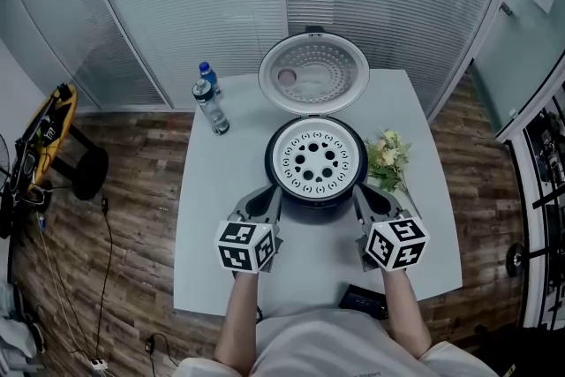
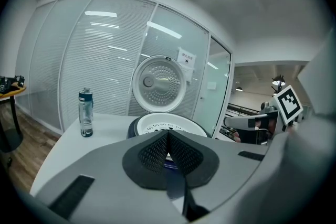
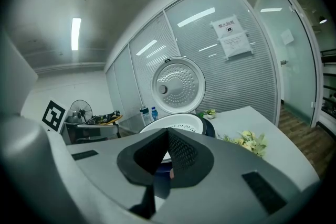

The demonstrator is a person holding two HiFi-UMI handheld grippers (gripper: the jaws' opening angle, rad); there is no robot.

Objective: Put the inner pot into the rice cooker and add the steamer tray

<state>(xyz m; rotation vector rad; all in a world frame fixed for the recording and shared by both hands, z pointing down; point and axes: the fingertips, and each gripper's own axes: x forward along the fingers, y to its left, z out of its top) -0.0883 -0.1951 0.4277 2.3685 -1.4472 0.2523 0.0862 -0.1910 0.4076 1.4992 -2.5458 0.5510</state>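
White steamer tray [image 1: 291, 162] w/ dark hole rings, navy rice cooker [image 1: 316, 199], pale grey table [image 1: 212, 225], blue-cap bottle [image 1: 207, 77].

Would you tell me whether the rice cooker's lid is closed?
No, the lid stands open behind the rice cooker, with the steamer tray showing inside.

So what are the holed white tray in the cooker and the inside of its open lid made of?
Steamer tray: likely plastic, matte white, with evenly moulded holes. Lid's inside: seems to be metal, a silvery-grey, dimpled, slightly shiny plate.
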